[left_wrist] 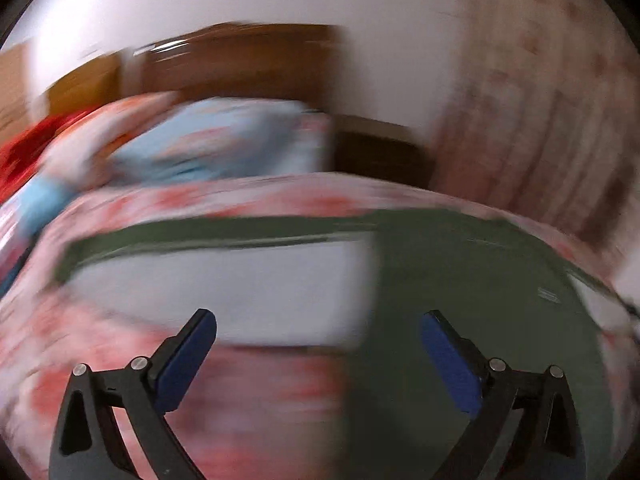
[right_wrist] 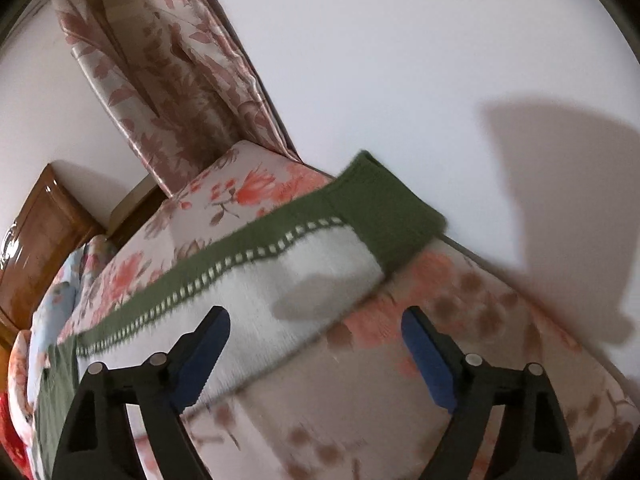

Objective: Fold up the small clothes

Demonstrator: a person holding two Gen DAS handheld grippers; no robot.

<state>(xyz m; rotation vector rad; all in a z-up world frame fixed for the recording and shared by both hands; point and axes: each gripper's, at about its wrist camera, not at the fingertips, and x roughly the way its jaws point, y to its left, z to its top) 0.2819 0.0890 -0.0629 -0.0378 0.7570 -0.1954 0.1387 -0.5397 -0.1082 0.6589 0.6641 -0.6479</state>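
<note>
The sweater (right_wrist: 320, 264) was fuzzy knit, green and white; the bedsheet (right_wrist: 460, 352) matt floral cloth; the curtain (right_wrist: 192, 80) satiny; the headboard (right_wrist: 44, 236) glossy wood.

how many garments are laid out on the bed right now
1: a green and white garment lies flat on the floral bedspread, ahead of both open grippers. More may be hidden beyond the frame.

My right gripper (right_wrist: 316, 316) hangs over the bed with its blue-padded fingers (right_wrist: 204, 356) spread wide, nothing between them. Under the left finger lies a white and green sweater (right_wrist: 248, 296), flat on the floral bedsheet (right_wrist: 460, 320), its green cuff (right_wrist: 384, 216) reaching the far edge. A flowered curtain (right_wrist: 180, 80) hangs beyond, a wooden headboard (right_wrist: 40, 240) at left.
</note>
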